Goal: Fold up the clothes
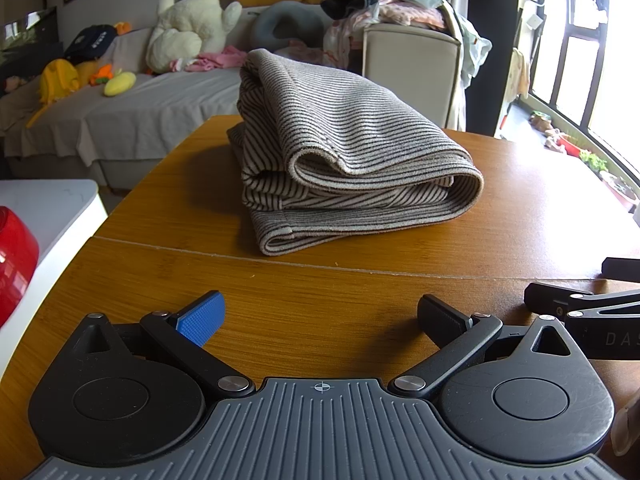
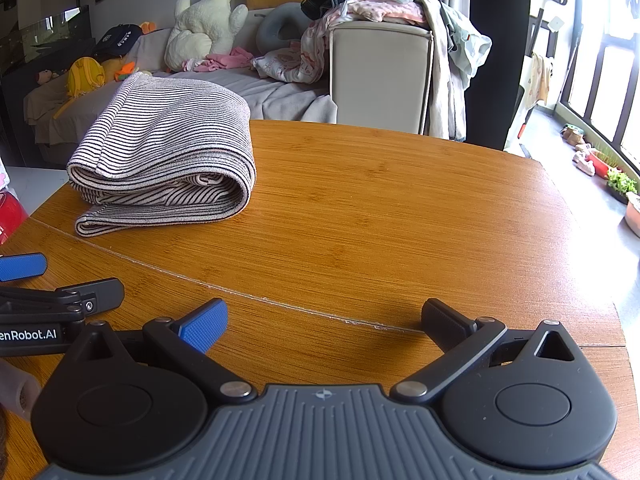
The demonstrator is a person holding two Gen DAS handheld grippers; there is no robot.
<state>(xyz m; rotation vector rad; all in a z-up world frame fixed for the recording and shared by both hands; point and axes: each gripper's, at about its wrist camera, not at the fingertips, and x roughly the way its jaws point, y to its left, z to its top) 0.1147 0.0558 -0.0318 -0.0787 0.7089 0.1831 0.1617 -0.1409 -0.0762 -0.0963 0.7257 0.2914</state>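
Note:
A striped grey-and-black garment [image 1: 340,152] lies folded in a thick bundle on the wooden table [image 1: 200,280], its rolled edge facing me. In the right wrist view the same striped garment [image 2: 168,164] sits at the left on the table [image 2: 380,220]. My left gripper [image 1: 320,312] is open near the table's front edge, well short of the garment, nothing between its fingers. My right gripper [image 2: 324,320] is open too, to the right of the garment and apart from it. The left gripper [image 2: 60,280] also shows at the left edge of the right wrist view.
A beige chair [image 1: 412,76] piled with loose clothes [image 1: 384,0] stands behind the table. A sofa [image 1: 132,116] with plush toys [image 1: 192,20] lies at the back left. A red object [image 1: 16,260] sits on a white surface at left. Windows are at right.

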